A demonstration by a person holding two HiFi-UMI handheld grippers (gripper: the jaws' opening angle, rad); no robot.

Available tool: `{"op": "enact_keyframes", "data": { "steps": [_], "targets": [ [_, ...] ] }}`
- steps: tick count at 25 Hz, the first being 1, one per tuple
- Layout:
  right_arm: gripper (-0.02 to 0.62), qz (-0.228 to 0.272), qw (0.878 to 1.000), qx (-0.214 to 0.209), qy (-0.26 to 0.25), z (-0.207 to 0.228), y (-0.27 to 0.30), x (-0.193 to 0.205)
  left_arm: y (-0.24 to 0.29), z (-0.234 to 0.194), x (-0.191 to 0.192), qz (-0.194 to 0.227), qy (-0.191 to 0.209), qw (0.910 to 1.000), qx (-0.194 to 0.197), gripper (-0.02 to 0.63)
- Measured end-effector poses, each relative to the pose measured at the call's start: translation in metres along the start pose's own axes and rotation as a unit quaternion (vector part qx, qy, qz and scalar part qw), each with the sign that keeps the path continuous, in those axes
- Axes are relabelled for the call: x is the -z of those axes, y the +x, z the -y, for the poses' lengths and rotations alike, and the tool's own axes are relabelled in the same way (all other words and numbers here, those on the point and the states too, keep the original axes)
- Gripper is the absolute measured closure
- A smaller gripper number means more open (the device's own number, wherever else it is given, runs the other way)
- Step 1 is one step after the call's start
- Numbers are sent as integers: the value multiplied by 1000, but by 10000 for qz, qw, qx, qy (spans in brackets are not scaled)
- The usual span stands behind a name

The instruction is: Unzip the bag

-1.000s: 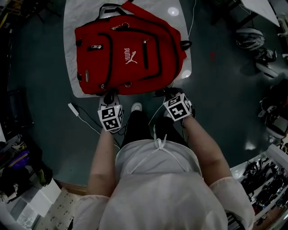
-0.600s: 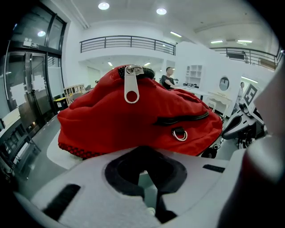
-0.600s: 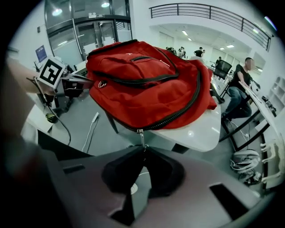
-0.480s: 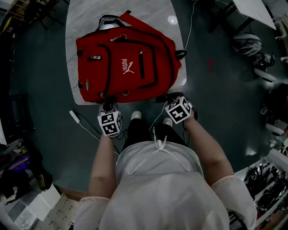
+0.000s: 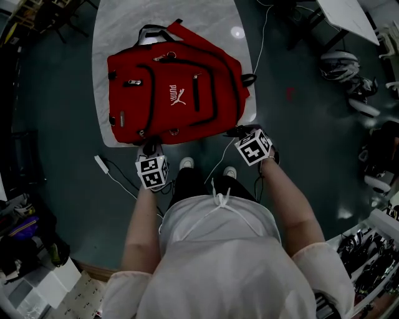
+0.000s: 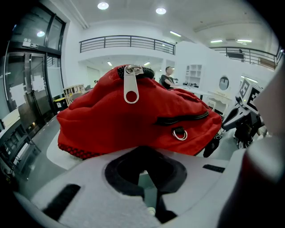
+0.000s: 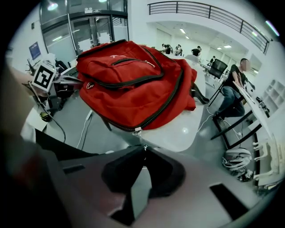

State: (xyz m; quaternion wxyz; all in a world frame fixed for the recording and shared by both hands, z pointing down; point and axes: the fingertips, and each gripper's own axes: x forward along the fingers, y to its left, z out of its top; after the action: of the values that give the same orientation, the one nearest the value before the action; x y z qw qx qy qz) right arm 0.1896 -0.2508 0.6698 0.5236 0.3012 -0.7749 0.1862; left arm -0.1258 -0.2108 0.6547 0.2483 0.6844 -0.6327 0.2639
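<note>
A red backpack (image 5: 174, 93) lies flat on a white marble table (image 5: 212, 19), its black zip tracks facing up. My right gripper (image 5: 239, 131) is at the bag's near right corner. In the right gripper view it (image 7: 143, 149) is shut on the small zipper pull (image 7: 139, 133) that hangs from the main zip's slider at the bag's (image 7: 129, 80) edge. At the near left corner, my left gripper (image 5: 149, 148) meets the bag's bottom edge. In the left gripper view its jaws (image 6: 143, 156) are closed right under the red fabric (image 6: 133, 120), apparently pinching it.
A white cable with a plug (image 5: 103, 165) runs over the dark floor by my feet (image 5: 187, 164). Helmets and gear (image 5: 340, 62) lie on the floor to the right. Shelves with clutter (image 5: 25, 230) stand at the lower left. A seated person (image 7: 234, 84) is far off.
My right gripper has moved to the right along the bag's near edge, still holding the zipper pull. The left gripper has stayed at the near left corner.
</note>
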Motion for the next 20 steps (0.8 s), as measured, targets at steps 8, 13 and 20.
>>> {"op": "enact_keyframes", "data": {
  "steps": [8, 13, 20],
  "targets": [
    [561, -34, 9948, -238, 985, -11, 4, 4, 1, 0, 1, -96, -78, 9999, 1, 586],
    [553, 245, 9968, 94, 759, -18, -9, -7, -10, 9, 1, -243, -281, 9992, 131, 586],
    [502, 1166, 9868, 53, 1125, -36, -56, -53, -50, 50, -58, 548, -415, 9951, 705, 586]
  ]
}}
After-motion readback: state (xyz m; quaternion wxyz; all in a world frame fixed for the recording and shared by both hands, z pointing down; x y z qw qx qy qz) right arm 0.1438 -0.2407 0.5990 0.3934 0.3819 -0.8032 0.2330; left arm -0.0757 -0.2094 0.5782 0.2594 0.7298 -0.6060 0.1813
